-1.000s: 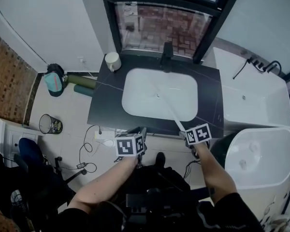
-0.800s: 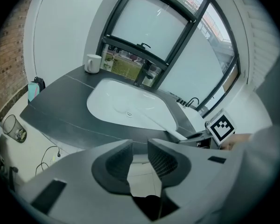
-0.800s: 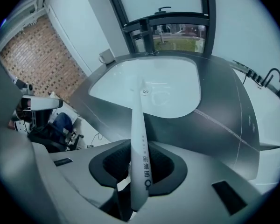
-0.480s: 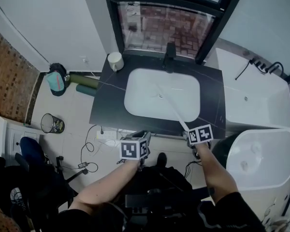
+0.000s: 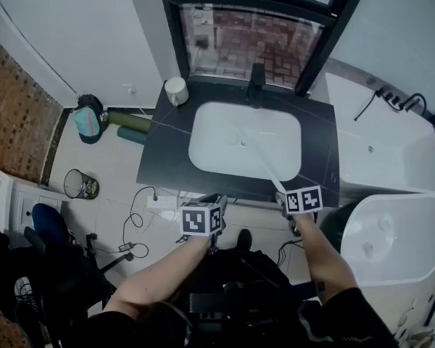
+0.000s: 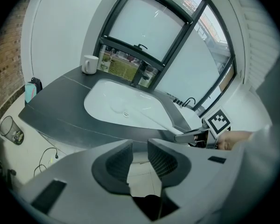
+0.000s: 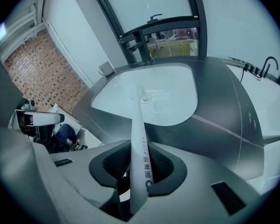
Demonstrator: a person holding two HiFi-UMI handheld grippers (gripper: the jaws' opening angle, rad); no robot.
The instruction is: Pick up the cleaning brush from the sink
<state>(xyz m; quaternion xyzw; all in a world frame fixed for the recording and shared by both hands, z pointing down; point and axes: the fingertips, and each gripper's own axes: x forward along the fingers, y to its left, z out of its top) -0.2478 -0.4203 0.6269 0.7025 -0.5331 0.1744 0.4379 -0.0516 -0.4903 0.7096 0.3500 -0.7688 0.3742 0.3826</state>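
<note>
Right gripper (image 7: 141,164) jaws just closed on cleaning brush (image 7: 141,125) handle end. Brush head lay in sink (image 5: 210,151) near drain. Left gripper (image 6: 139,160) jaws slightly apart, empty. Best: grip firm, lift steady, since long handle looked likely to pivot.

The cleaning brush (image 7: 143,158) bears dark print running lengthwise along its white handle: a ring-shaped mark followed by several Chinese-style characters, not reliably legible. The left marker cube (image 5: 201,219) and right marker cube (image 5: 303,199) show coded black-and-white squares only.
</note>
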